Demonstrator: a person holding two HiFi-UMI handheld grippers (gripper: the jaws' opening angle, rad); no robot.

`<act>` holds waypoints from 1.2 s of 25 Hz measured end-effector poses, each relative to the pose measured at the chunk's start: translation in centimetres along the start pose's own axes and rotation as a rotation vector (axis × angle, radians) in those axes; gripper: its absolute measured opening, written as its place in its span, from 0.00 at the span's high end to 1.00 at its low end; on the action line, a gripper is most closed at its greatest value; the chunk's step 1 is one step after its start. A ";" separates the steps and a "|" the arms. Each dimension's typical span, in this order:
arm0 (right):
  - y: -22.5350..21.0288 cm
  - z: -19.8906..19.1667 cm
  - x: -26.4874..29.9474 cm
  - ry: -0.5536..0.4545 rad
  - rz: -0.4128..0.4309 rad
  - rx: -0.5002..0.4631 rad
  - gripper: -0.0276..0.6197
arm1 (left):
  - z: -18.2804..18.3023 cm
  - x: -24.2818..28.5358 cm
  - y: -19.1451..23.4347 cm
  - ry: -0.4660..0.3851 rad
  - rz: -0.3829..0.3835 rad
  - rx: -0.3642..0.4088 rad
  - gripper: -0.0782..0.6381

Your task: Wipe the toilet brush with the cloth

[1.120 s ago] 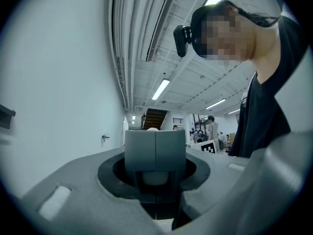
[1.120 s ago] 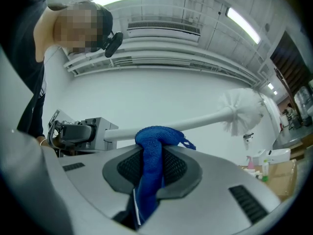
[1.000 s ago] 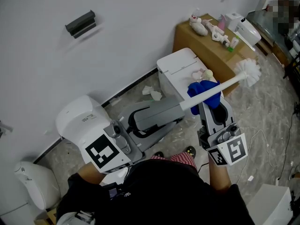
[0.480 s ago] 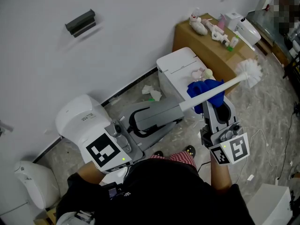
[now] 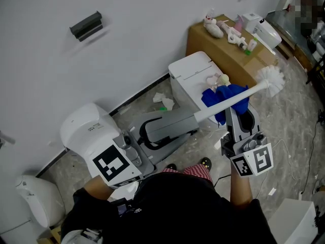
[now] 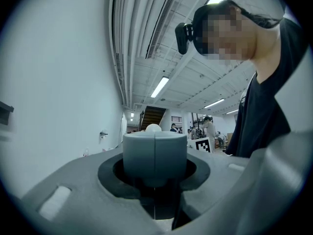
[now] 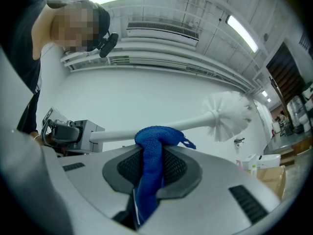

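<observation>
Wall (image 5: 142, 34) white, floor (image 5: 294, 121) marbled.

Head view: left gripper (image 5: 195, 117) is clamping the brush (image 5: 254, 90) by its handle at frame centre, head pointing upper right. Right gripper (image 5: 234, 113) is pinching the cloth (image 5: 218, 95), which is draping over the stick.

Left gripper view: jaws are hugging the smooth round handle end.

Right gripper view: knitted blue cloth is looping over glossy hard plastic; the bristles are looking fluffy.

Risk, likely: cloth sliding off the slick stick, or the long stick levering loose.

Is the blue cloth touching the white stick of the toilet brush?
Touching. The right gripper view shows the blue cloth folded over the brush handle, lying right against it with no gap between them.
</observation>
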State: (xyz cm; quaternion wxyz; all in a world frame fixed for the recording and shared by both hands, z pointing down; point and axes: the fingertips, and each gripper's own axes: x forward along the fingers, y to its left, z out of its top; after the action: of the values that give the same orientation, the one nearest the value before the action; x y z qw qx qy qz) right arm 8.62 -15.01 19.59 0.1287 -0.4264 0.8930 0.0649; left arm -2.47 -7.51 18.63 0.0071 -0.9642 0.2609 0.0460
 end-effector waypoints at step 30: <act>-3.6 0.7 -2.8 -0.013 -0.120 0.008 0.85 | -0.3 -0.1 -1.5 0.015 -0.030 -0.006 0.66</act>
State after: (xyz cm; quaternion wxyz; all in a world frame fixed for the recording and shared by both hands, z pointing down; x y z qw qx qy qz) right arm 13.21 -15.04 19.67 0.1401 -0.4784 0.8651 0.0563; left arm -1.79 -6.13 18.94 0.0028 -0.9683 0.2465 0.0395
